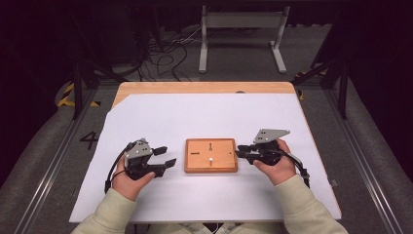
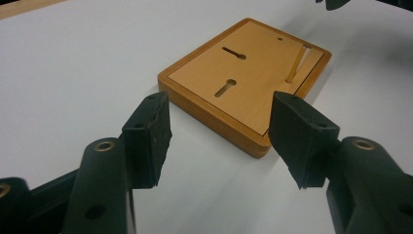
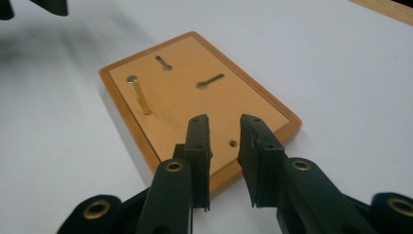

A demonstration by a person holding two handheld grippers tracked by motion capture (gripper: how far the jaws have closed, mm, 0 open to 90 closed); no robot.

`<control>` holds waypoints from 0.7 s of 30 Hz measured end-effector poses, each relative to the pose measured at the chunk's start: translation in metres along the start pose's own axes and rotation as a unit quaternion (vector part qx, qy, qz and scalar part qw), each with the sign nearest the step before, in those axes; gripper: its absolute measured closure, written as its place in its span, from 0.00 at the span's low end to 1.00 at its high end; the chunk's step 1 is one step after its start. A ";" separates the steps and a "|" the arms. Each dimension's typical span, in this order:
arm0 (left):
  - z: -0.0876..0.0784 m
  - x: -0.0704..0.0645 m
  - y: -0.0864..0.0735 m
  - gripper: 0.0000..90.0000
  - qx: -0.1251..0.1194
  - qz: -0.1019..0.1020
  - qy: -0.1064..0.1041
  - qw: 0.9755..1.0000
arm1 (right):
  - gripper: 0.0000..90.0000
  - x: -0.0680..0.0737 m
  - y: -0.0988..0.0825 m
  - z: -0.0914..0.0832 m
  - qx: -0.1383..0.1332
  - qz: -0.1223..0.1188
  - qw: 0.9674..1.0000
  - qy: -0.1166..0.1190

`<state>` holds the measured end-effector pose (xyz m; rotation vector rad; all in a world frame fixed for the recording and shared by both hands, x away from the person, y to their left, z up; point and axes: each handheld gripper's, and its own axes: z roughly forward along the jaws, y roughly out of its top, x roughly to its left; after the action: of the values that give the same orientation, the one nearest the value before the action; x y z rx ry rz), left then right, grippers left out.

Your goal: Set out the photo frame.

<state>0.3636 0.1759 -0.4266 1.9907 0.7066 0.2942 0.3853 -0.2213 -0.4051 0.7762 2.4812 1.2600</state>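
Observation:
A flat wooden board (image 1: 211, 155) with dark keyhole slots lies on the white sheet between my two grippers. One thin brass pin (image 1: 210, 159) stands upright in it. My left gripper (image 1: 165, 156) rests just left of the board, open, with nothing between its jaws. In the left gripper view the board (image 2: 248, 73) and the pin (image 2: 296, 66) lie beyond the left gripper (image 2: 219, 131). My right gripper (image 1: 239, 150) hovers at the board's right edge. In the right gripper view the right gripper (image 3: 224, 146) stands narrowly open and empty over the board (image 3: 195, 97), short of the pin (image 3: 140, 97).
A white sheet (image 1: 204, 117) covers most of the wooden table (image 1: 204, 87). On the floor behind the table stand a grey metal frame (image 1: 241, 34) and a tangle of cables (image 1: 165, 53). Dark stands flank the table.

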 end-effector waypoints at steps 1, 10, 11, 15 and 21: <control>-0.001 0.000 0.000 0.47 0.002 -0.001 -0.002 1.000 | 0.82 0.002 0.001 0.002 0.001 -0.003 1.000 0.006; -0.005 -0.003 0.003 0.61 0.000 -0.001 -0.013 1.000 | 0.84 0.012 0.013 0.012 0.014 -0.027 0.999 0.042; -0.006 -0.004 0.003 0.65 0.000 -0.002 -0.018 1.000 | 0.84 0.012 0.014 0.013 0.016 -0.028 0.999 0.042; -0.005 -0.008 0.004 0.69 0.004 0.003 -0.025 1.000 | 0.83 0.015 0.019 0.020 0.022 -0.038 0.998 0.049; -0.005 -0.007 0.003 0.65 0.003 -0.003 -0.020 1.000 | 0.77 0.028 0.023 0.030 0.021 -0.061 0.995 0.075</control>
<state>0.3569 0.1745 -0.4215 1.9955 0.6883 0.2491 0.3833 -0.1738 -0.4037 0.5478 2.6360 1.2681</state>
